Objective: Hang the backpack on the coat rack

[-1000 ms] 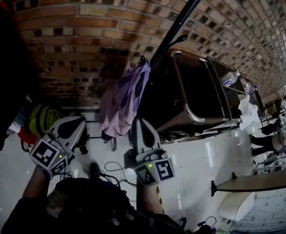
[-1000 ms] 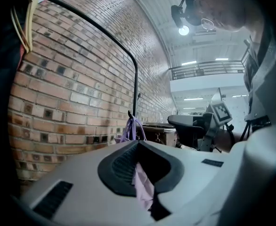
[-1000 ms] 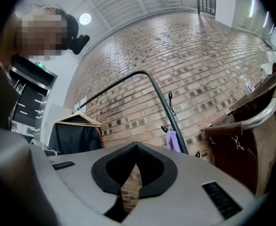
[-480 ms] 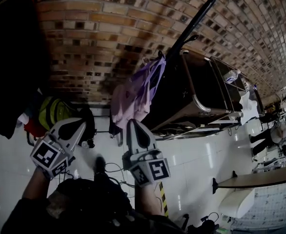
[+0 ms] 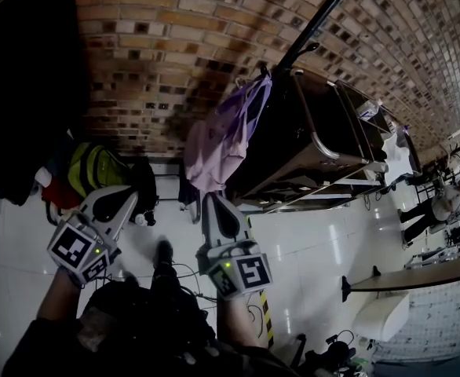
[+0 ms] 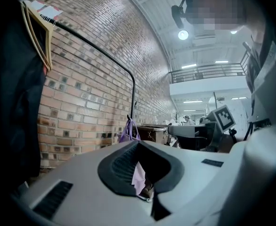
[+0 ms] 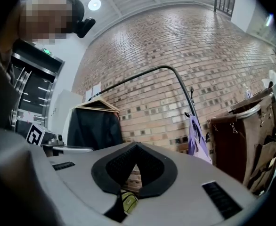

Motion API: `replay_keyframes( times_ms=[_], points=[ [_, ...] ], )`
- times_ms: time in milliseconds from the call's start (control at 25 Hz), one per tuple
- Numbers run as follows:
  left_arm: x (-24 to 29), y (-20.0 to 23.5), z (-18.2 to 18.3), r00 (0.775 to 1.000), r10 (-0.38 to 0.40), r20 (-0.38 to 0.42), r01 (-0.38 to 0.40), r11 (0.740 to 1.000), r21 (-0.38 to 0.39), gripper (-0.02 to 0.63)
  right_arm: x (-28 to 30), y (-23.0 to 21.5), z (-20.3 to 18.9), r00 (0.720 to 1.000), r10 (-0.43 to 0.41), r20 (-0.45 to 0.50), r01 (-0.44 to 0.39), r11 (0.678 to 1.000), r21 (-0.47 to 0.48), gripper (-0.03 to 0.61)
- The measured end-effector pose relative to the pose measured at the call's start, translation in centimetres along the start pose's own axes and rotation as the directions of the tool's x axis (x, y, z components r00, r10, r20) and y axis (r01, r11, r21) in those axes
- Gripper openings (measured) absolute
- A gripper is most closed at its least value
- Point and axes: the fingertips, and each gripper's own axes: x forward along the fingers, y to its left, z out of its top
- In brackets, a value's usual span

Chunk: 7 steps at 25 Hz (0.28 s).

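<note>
The lilac fabric backpack (image 5: 226, 132) is hanging limp from the coat rack (image 5: 315, 23), a black bent metal tube standing before the brick wall (image 5: 159, 30). The hook carrying it is too small to make out. In the head view the rack's top is running out of frame. The left claw (image 5: 126, 198) and right claw (image 5: 213, 199) are pointing towards it, apart from it, both pressed together and pinching nothing. A dark garment (image 5: 26, 93) is hanging at left, cut off by the edge.
</note>
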Motion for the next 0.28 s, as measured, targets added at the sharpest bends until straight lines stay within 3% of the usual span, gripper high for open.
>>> replay_keyframes(
  times_ms=[280],
  points=[
    [-4.0,-2.3,-0.3,1.000,-0.018,-0.001,0.018,1.000,0.015,0.031,-4.1,2.4,-2.0,0.999,-0.005,-0.040,0.003,0.997,-0.071,0.008]
  ],
)
